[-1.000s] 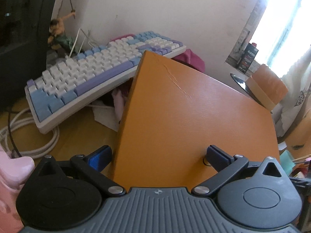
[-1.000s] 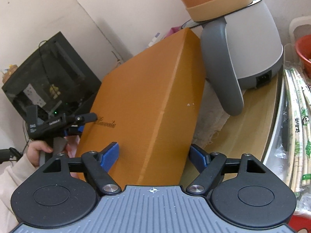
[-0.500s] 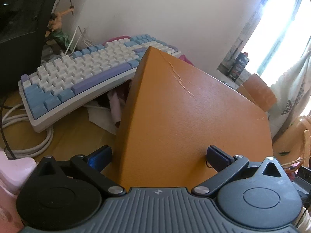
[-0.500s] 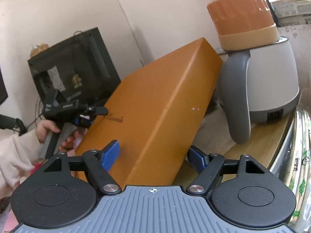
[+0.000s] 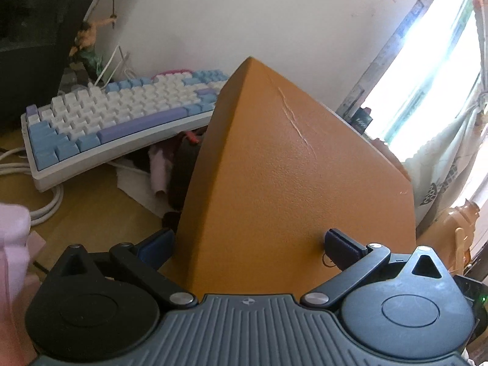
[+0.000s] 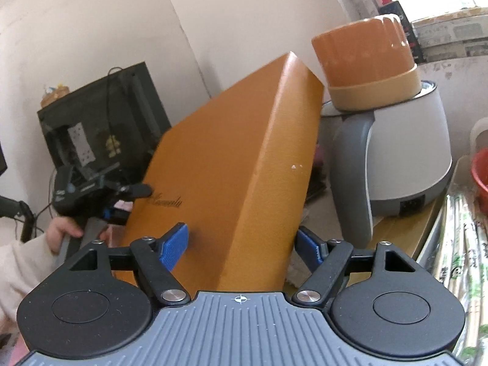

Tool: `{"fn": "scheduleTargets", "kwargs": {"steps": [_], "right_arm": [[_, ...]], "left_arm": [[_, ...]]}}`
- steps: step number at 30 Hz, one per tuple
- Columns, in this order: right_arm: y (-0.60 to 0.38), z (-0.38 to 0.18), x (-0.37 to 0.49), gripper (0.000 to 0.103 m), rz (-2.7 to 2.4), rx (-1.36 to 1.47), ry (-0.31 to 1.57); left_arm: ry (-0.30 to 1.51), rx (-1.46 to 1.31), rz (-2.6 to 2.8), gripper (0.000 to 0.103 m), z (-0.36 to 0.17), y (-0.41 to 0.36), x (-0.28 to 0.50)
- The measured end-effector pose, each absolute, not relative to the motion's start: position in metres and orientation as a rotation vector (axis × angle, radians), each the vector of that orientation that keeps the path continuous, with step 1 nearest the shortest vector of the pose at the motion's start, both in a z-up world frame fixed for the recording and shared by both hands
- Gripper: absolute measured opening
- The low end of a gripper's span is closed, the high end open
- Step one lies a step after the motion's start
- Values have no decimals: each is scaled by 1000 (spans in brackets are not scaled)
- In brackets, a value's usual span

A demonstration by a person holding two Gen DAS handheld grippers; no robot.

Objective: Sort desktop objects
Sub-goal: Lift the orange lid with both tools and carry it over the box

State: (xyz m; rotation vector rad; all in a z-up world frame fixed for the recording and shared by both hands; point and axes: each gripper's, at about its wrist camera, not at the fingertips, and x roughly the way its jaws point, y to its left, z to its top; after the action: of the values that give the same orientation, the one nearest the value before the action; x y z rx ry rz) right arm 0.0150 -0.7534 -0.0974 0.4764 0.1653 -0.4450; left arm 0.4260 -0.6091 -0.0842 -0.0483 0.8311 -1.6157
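A large orange box (image 5: 289,183) with a scratch on its top face is held off the desk between both grippers. My left gripper (image 5: 248,245) clamps one end, one blue pad on the box's side and the other on its top face. In the right wrist view the same orange box (image 6: 238,158), with script lettering, runs away from my right gripper (image 6: 241,245), whose blue pads (image 6: 175,242) press its near end from both sides after narrowing slightly. At the far end a hand holds the left gripper (image 6: 100,192).
A blue-and-white keyboard (image 5: 116,116) leans on clutter beside a figurine (image 5: 88,48) and white cables (image 5: 45,207). To the right stand a grey kettle (image 6: 405,158) topped by an upturned orange cup (image 6: 366,61), chopstick packets (image 6: 457,244) and a red bowl (image 6: 482,177). A black screen (image 6: 100,116) stands behind.
Both grippers have rolled and shifted with the box in their grip. Its far corner now stands higher against the wall, and the kettle has slid to the right in the right wrist view.
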Motion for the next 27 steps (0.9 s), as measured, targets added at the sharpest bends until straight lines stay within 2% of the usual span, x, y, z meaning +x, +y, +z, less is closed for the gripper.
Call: {"fn": "scheduleTargets", "kwargs": {"steps": [6, 15, 27], "right_arm": [[-744, -69, 10, 78, -406, 450, 127], [-720, -5, 1, 78, -247, 403, 35], [-651, 69, 13, 78, 117, 315, -4]], "left_arm": [[763, -80, -1578, 103, -49, -572, 412], [592, -88, -1454, 103, 48, -492, 374], [355, -142, -1152, 103, 139, -305, 288]]}}
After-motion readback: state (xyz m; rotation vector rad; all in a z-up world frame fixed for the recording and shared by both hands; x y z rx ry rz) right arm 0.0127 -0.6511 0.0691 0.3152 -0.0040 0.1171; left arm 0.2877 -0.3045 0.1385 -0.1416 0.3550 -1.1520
